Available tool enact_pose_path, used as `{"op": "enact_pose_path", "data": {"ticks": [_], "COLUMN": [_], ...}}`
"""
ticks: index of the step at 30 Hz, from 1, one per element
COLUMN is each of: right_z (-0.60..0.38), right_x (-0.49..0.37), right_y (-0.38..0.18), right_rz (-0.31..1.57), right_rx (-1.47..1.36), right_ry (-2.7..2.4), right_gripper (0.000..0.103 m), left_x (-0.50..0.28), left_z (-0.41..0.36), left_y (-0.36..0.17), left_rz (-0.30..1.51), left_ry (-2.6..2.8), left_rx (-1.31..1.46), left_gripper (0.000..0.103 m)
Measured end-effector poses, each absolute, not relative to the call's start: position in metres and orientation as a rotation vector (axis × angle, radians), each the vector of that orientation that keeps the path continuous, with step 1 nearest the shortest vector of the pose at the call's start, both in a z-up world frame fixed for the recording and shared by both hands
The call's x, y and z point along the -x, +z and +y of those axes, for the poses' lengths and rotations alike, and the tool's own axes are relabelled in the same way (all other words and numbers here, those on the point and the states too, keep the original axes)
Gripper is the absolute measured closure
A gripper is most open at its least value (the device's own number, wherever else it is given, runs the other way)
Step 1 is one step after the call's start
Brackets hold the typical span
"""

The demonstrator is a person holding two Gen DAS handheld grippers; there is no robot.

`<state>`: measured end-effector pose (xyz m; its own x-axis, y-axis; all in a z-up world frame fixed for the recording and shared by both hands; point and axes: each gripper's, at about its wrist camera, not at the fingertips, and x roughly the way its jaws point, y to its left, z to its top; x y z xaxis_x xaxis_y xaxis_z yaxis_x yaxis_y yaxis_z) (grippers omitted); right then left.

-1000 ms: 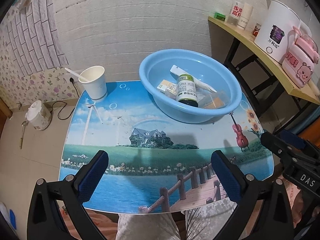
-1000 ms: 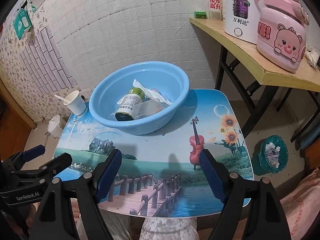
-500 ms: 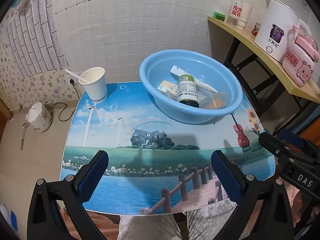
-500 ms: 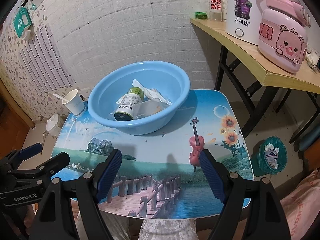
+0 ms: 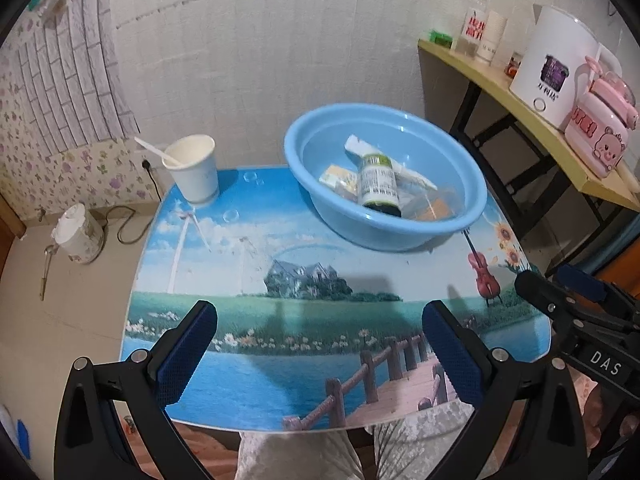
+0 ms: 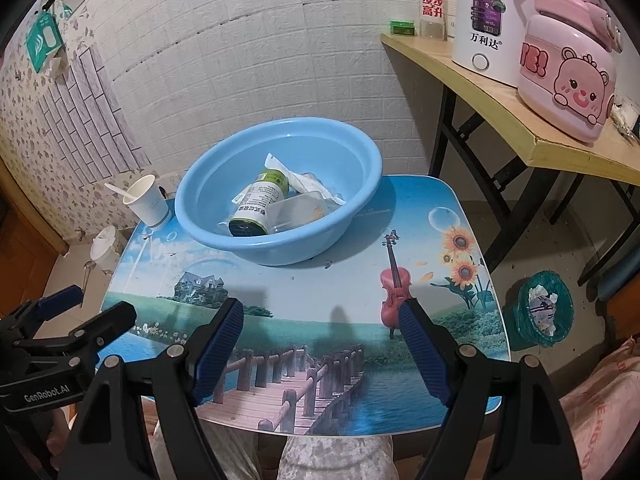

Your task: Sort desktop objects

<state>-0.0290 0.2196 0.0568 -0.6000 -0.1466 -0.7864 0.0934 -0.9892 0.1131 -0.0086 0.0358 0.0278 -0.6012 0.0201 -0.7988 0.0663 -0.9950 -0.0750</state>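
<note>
A light blue basin (image 5: 472,216) (image 6: 360,152) stands at the back of the picture-printed table (image 5: 280,280) (image 6: 340,280). In it lie a green-capped bottle (image 5: 378,184) (image 6: 260,200), a small yellow box (image 5: 338,178), a white tube and clear packets (image 6: 304,208). A white paper cup (image 5: 196,170) (image 6: 146,200) with a spoon stands at the table's back left. My left gripper (image 5: 320,322) is open and empty above the table's front edge. My right gripper (image 6: 322,320) is open and empty beside it, to the right.
A wooden shelf (image 6: 500,108) at the right carries a white kettle (image 6: 482,12), a pink bear jug (image 6: 568,68) and a bottle. A green waste bin (image 6: 542,312) stands on the floor at the right. A white pot (image 5: 78,234) sits on the floor at the left.
Both grippers have drawn back and risen slightly, so the table looks a little farther away. Both stay open. Nothing on the table has moved.
</note>
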Motion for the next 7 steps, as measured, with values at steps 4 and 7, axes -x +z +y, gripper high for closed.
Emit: {"op": "enact_pose_path", "data": {"ticks": [4, 7], "right_z": [0.2192, 0.2184], "right_x": [0.0280, 0.0271], "right_y": [0.0561, 0.0547], "right_rz": [-0.091, -0.086], "right_rx": [-1.330, -1.334], "right_ry": [-2.692, -2.688], "right_gripper": [0.022, 0.022], "left_x": [0.0049, 0.0064], "left_z": [0.0325, 0.0308], "left_y": [0.0339, 0.0324], "left_rz": [0.157, 0.174], "left_ry": [-2.806, -2.796], "left_rx": [-1.324, -1.357], "left_gripper": [0.000, 0.000]}}
